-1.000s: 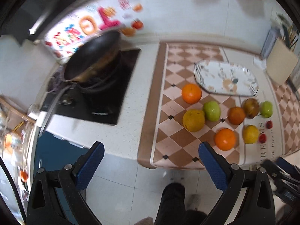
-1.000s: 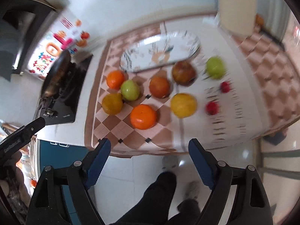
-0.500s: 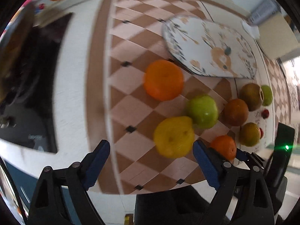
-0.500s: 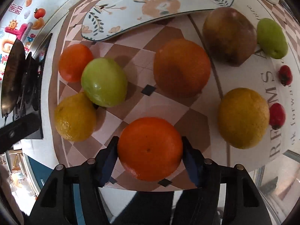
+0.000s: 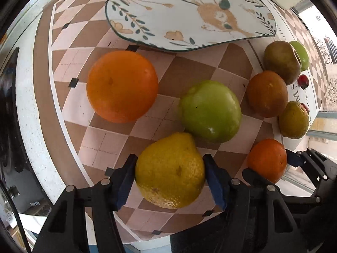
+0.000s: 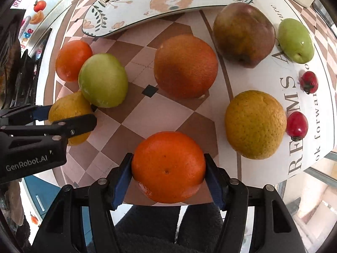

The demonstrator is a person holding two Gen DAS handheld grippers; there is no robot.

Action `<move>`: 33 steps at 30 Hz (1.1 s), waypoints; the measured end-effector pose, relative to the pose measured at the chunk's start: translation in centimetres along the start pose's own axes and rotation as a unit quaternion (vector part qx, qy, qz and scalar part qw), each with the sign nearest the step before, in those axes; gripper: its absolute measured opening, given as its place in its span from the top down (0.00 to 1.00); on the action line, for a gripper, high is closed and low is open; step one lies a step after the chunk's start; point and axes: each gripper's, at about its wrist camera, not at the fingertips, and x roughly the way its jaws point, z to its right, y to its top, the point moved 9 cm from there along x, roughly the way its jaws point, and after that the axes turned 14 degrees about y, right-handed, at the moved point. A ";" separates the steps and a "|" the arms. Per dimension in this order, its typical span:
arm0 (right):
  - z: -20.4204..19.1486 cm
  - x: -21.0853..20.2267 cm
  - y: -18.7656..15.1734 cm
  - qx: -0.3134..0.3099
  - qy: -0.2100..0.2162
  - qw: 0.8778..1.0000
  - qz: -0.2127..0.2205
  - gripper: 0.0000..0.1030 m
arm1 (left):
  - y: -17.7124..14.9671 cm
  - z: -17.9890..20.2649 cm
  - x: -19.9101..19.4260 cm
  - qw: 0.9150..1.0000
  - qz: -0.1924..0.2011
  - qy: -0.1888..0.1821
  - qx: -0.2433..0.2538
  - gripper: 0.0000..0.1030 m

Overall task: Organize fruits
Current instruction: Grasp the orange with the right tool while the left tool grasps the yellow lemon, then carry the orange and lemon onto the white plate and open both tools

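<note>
Left wrist view: the left gripper (image 5: 170, 168) clamps the yellow citrus (image 5: 170, 169) at lower centre. Right gripper (image 6: 168, 168) clamps an orange (image 6: 168, 166), lower centre. Plate (image 6: 118, 12) along the top is bare; every fruit remains unsorted on the tabletop (image 5: 27, 113).
</note>
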 end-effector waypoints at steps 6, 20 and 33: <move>0.6 -0.1 -0.3 0.008 0.001 1.000 -0.009 0.33 | 0.4 0.6 1.6 1.000 -0.010 0.004 0.011 0.42; -0.9 -2.8 0.7 -0.031 0.020 0.999 0.006 0.36 | 2.3 -2.9 -2.9 0.997 0.045 -0.019 -0.066 0.43; -1.2 -11.4 13.2 -0.082 0.065 0.991 0.079 0.36 | 6.5 -3.8 -12.2 0.972 0.094 -0.057 -0.207 0.42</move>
